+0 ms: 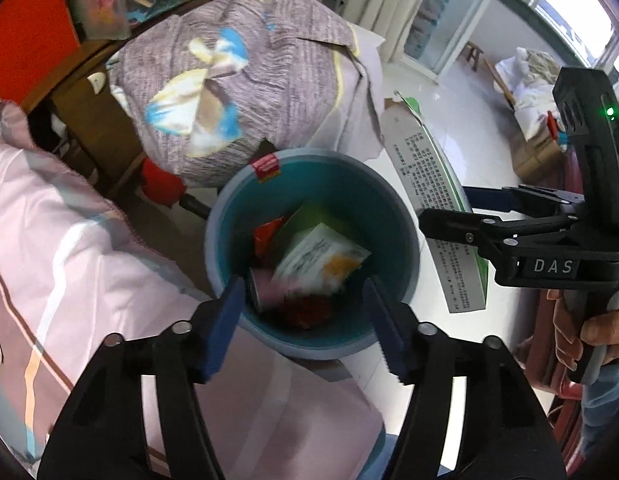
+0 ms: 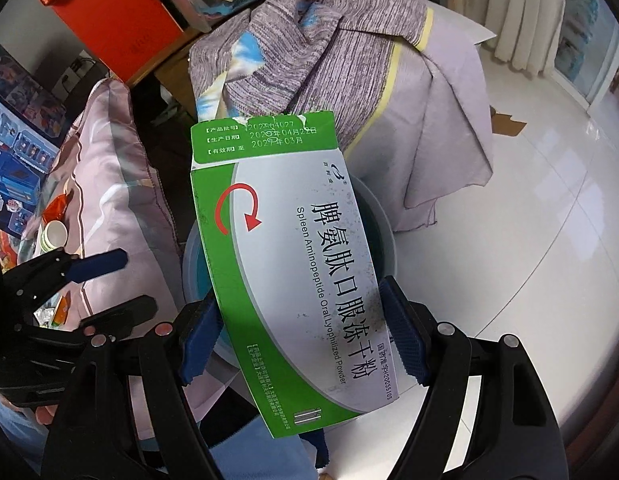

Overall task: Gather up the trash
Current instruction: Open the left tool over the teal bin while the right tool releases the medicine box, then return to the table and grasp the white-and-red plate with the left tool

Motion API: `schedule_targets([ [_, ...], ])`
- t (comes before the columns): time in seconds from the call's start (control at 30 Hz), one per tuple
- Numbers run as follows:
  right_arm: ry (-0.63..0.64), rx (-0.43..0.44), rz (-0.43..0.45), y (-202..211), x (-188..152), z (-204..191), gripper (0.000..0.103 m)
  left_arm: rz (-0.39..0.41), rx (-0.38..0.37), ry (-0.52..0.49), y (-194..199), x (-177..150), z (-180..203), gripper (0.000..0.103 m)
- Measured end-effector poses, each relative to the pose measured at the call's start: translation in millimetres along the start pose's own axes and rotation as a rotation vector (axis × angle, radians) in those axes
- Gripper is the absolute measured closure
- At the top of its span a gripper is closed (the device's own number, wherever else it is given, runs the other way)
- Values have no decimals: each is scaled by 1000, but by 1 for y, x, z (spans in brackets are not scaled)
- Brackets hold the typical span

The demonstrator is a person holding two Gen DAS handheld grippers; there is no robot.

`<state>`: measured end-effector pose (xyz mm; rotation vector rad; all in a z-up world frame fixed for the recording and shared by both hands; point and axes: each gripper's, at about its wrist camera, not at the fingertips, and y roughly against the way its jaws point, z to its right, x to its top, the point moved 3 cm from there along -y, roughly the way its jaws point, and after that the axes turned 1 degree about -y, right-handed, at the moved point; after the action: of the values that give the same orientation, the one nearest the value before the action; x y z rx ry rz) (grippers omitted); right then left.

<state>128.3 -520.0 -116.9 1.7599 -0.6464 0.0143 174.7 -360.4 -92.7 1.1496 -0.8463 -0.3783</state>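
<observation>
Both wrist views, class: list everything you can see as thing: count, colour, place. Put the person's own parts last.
Bin: one, blue, on the floor beside the bed.
Rubbish: several wrappers and packets, mixed colours, inside the bin.
Medicine box: one, green and white, between the right tool's pads, over the bin.
Bedding: pink striped, left.
Bundle: one, purple-grey cloth, behind the bin.
Paper cup: one, white, on the bedding.
Red box: one, upper left.
Left tool: open, above the bin.
Right tool: shut on the medicine box.
Hand: one, on the right tool's handle.
</observation>
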Motion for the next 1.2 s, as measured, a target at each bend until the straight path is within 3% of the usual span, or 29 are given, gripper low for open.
schedule_targets([
  [0.2, 9, 6, -27, -14, 1, -8, 31, 7, 3, 43, 7, -8, -16, 32],
  [0.33, 29, 11, -42, -24, 4, -20, 29, 28, 16, 58, 16, -15, -23, 18],
  [0.47, 9, 33, -72, -34, 6, -27, 28, 41, 1, 85, 23, -19, -28, 14],
  [0.87, -36, -23, -82, -27, -2, -26, 25, 53, -11, 131, 35, -41, -43, 11],
  [1.2, 23, -2, -93, -15, -20, -71, 25, 93, 17, 191, 73, -84, -64, 10],
])
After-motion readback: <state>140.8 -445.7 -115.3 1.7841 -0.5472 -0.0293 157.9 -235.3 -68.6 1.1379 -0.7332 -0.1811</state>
